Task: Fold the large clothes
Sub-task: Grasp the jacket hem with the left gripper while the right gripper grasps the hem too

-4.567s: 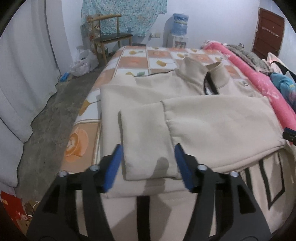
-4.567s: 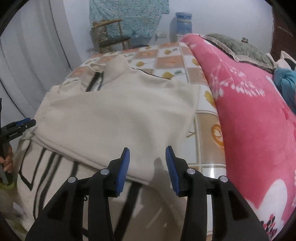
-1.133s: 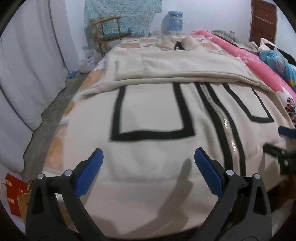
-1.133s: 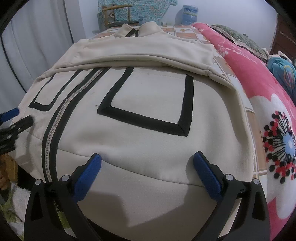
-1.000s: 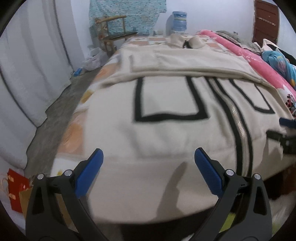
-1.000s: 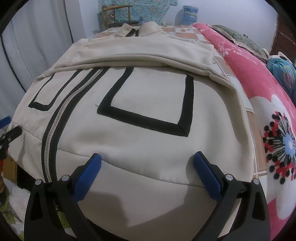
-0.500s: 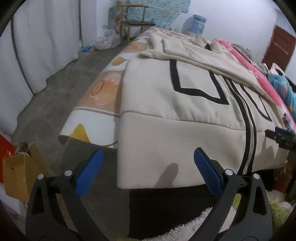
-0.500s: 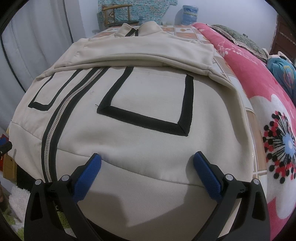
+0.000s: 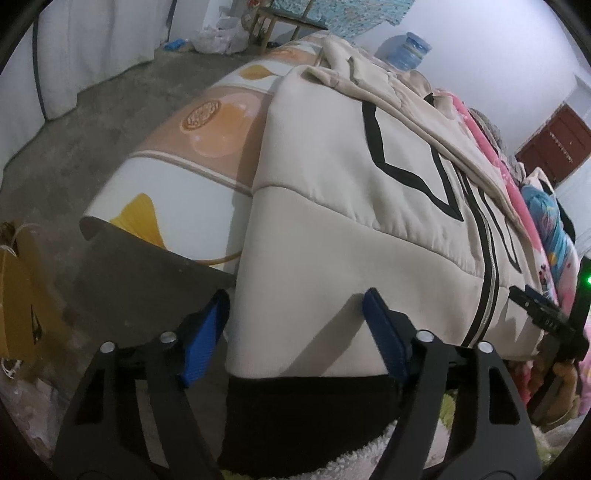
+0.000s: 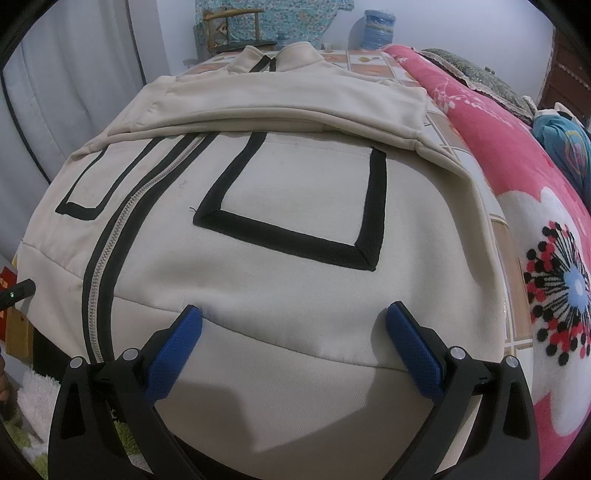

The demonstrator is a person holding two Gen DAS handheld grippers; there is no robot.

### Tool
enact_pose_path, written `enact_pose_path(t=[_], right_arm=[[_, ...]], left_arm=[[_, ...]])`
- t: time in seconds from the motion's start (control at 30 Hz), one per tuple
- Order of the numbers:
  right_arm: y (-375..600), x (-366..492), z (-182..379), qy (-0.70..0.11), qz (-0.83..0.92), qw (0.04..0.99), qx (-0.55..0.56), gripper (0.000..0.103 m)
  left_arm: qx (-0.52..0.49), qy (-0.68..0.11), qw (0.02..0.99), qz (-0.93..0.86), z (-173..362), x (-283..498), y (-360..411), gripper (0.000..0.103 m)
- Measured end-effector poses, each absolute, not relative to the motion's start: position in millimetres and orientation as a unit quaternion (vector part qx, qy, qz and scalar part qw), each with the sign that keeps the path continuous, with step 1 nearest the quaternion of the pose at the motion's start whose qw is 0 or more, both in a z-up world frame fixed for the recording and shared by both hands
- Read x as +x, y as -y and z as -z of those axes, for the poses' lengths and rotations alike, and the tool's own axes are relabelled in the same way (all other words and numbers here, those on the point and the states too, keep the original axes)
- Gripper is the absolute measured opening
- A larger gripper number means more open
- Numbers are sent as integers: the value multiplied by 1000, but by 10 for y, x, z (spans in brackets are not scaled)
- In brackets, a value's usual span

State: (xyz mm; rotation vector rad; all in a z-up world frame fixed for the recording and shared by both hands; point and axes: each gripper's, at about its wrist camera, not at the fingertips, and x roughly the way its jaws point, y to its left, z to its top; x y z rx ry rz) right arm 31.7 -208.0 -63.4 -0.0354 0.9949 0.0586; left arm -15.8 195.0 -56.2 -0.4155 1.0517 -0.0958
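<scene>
A large cream jacket (image 10: 280,184) with black square trims and a centre zipper lies face up on the bed, both sleeves folded across its chest. It also shows in the left wrist view (image 9: 332,229), its hem band hanging over the bed's near edge. My left gripper (image 9: 295,310) is open, its jaws on either side of the hem's left corner. My right gripper (image 10: 293,325) is open wide over the hem band on the right half. The right gripper's body shows in the left wrist view (image 9: 546,321).
A pink flowered blanket (image 10: 517,192) lies along the bed's right side. The tiled-pattern bed sheet (image 9: 207,122) shows left of the jacket. Concrete floor (image 9: 92,122), a brown paper bag (image 9: 18,295), white curtains, a wooden chair (image 10: 229,26) and a water jug (image 10: 376,22) stand beyond.
My left gripper swung left and down to the jacket's lower left hem corner and narrowed its jaws around it. The right gripper has stayed still over the hem.
</scene>
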Motion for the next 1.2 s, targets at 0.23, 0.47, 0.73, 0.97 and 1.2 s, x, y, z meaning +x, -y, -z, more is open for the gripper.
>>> enact_pose_path(t=[0.23,0.47,0.73,0.97,1.2], right_arm=[[2091,315,636,-476,-29,879,-18,96],[2089,311,639,-475,-29,879,-18,96],[2093,298,633,-470,-30,882,-22,96],[2168,224,540,-469,-40,882,-17,96],[2374,-131,350,-464,-55,884,-1,96]], left_arm=[[-199,-497,843,54,514,-200,-1932,48],[-92,-499,861,34,347,-259,-1725,22],[43,-480,876,23,137,-317,-1380,14],[119,-484,867,-13,200,-274,-1167,12],[132,-487,863,-21,215,-269,-1155,12]])
